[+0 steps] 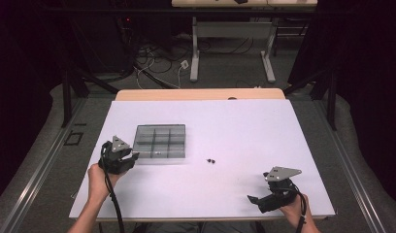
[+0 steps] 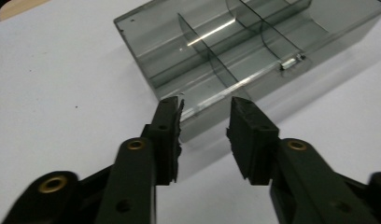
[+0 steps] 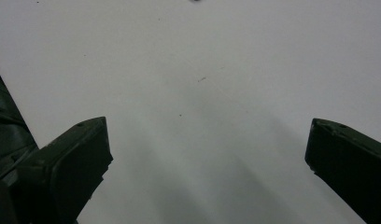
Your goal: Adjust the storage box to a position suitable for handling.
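- Compartment box point(image 1: 159, 141) of smoky clear plastic sits on the left part of the white table point(image 1: 244, 126), divided by thin walls into a grid of cells three across.
- One small shiny metal piece point(image 2: 291, 62) lies in a cell along the box's near side; it is too small and blurred to tell what it is.
- Two tiny dark bits point(image 1: 211, 160) lie on the bare table to the right of the box, well apart from it; their kind cannot be made out.
- No label or writing can be read on the box or the grippers.
- Left gripper point(image 1: 129, 158) is held at the near left corner of the box, jaws parted with a narrow gap. In the left gripper view point(image 2: 205, 119) the jaw tips stand just at the box's corner wall; whether they touch it is unclear.
- Right gripper point(image 1: 256, 200) is near the table's front right edge, far from the box, jaws spread wide over bare table point(image 3: 207, 126) and grasping nothing.
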